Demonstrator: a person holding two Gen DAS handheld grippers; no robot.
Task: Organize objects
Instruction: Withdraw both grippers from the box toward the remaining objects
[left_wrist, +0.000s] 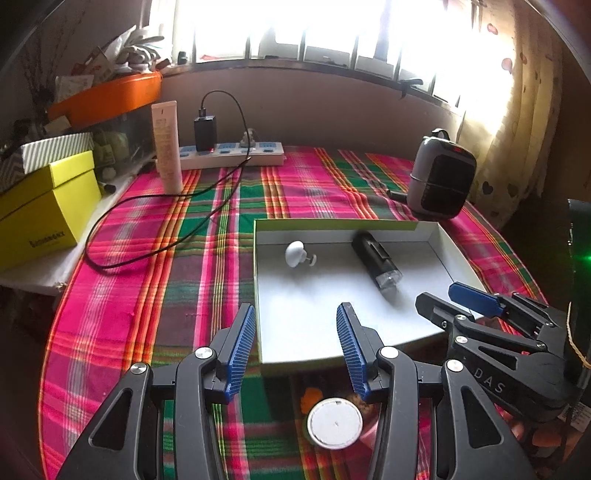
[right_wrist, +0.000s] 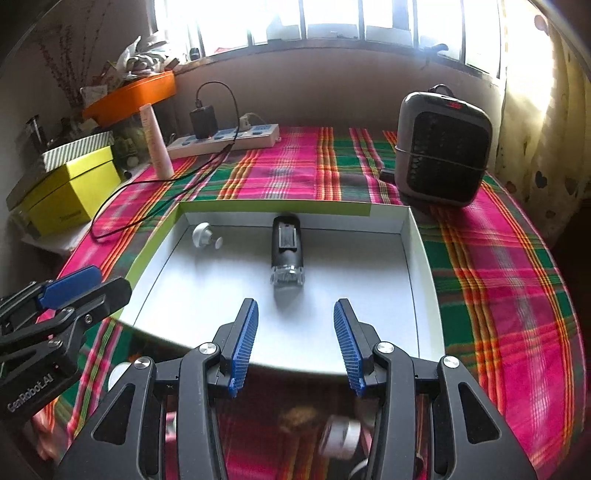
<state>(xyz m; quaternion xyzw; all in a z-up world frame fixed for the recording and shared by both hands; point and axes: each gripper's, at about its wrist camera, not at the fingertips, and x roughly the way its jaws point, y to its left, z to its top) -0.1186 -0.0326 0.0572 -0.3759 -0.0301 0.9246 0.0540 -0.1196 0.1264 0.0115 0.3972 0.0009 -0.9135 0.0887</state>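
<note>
Box: shallow white cardboard tray with lime-green rim (right_wrist: 424, 266), on the pink-and-green plaid tablecloth (right_wrist: 498, 277).
Contents: black cylindrical device with clear tip (right_wrist: 286, 245) near the middle; small white knob-shaped piece (right_wrist: 202, 235) at the far left corner.
Left gripper (left_wrist: 295, 343): blue pads parted, holding nothing, over the box's near left edge.
Right gripper (right_wrist: 295, 341): parted, holding nothing, above the box's near edge.
White round disc (left_wrist: 334, 422): on the cloth beneath the left gripper.

A lived-in room at home: a round surface (right_wrist: 517, 280) under a pink and green plaid cloth, a barred window (right_wrist: 332, 22) blazing behind it, heart-print curtains (left_wrist: 517, 122) at the right. A power strip (left_wrist: 236, 155) and small space heater (right_wrist: 443, 147) sit along the far edge; shoe boxes (left_wrist: 48, 206) pile up beyond the left edge.
</note>
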